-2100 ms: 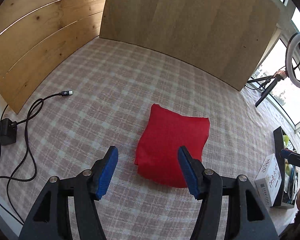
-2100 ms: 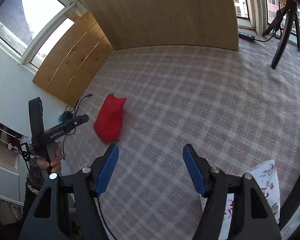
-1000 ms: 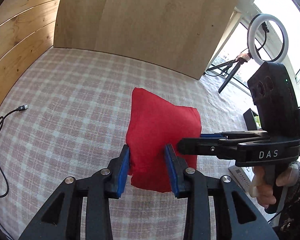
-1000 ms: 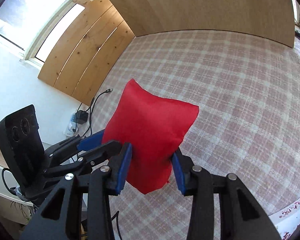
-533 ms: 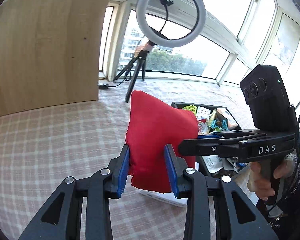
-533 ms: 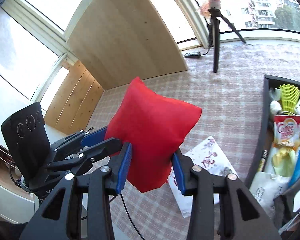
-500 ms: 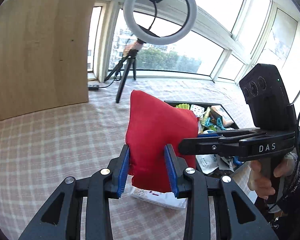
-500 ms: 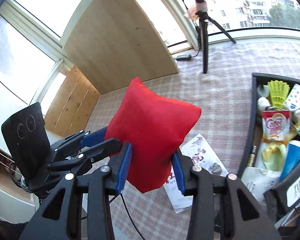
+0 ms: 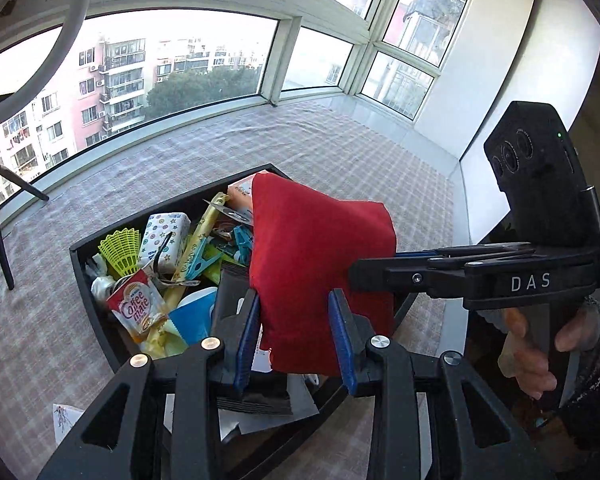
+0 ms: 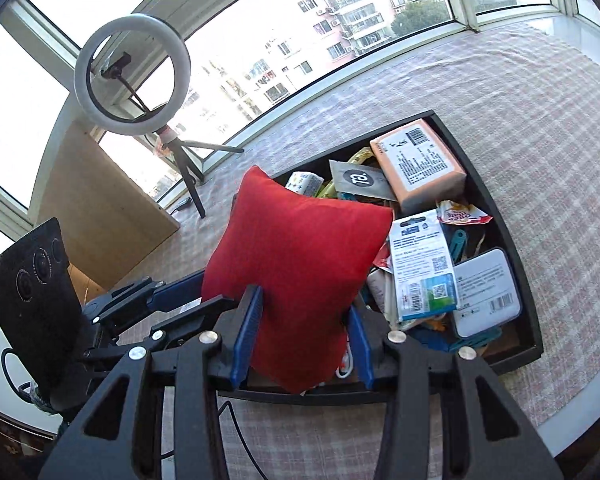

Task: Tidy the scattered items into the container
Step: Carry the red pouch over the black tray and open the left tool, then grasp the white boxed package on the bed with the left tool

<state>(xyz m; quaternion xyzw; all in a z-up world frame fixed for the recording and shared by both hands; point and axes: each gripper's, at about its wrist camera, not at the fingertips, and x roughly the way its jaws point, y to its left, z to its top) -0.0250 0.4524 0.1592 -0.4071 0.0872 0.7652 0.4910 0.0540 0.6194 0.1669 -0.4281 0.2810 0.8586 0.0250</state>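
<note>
We've swung the red pillow [image 9: 320, 264] off the cloth and over the crowded black tray [image 9: 85, 280], left gripper [image 9: 296, 338] and right gripper [image 10: 302, 334] both clamped on it, ready to drop.

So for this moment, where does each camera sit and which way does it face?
Left wrist: on the left gripper, facing the black tray and windows; its own fingers, the right gripper and hand show.
Right wrist: on the right gripper, facing the tray and ring light; the left gripper shows.
Shared: the red cushion, clamped by both.
</note>
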